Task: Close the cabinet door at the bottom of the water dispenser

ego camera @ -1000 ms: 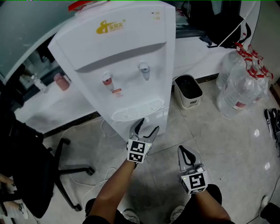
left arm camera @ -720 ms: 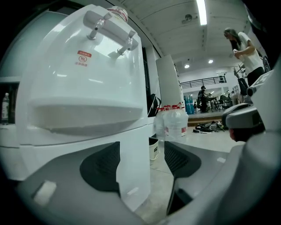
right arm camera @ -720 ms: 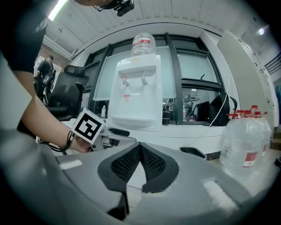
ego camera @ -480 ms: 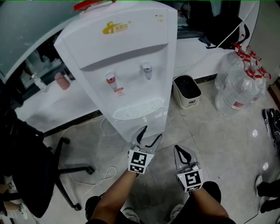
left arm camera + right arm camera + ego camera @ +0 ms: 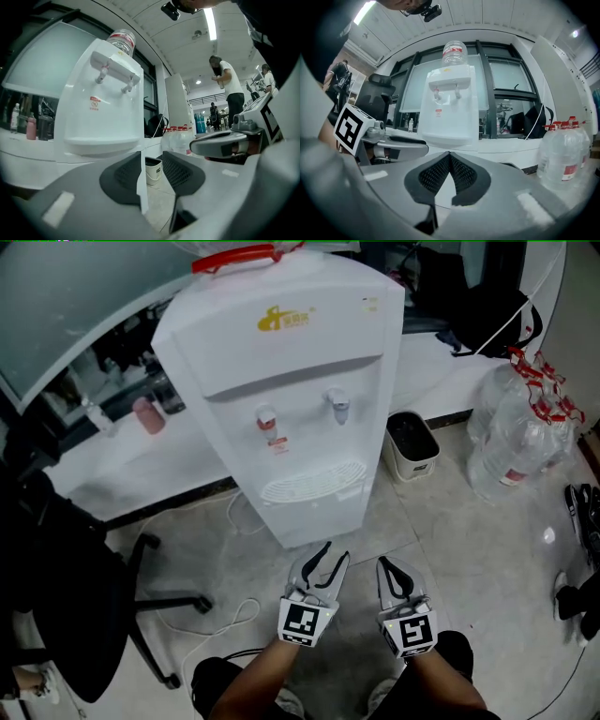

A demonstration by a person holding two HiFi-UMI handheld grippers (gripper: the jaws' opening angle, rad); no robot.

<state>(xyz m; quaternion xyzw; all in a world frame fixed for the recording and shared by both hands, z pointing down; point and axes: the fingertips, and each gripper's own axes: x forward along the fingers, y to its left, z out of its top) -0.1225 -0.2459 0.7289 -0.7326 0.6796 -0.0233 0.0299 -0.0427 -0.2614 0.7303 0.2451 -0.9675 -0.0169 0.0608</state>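
Head view places the white water dispenser [image 5: 291,381] on the floor just beyond both grippers, its lower front [image 5: 323,521] directly ahead of their tips but not touching them. That face is too foreshortened to show how the cabinet door sits. The left gripper [image 5: 336,551] points at the dispenser's base, its jaws closing with a narrow gap and nothing between them. Just to its right, the right gripper [image 5: 386,566] has its tips pressed together, empty. A waste bin [image 5: 412,444] stands right of the dispenser.
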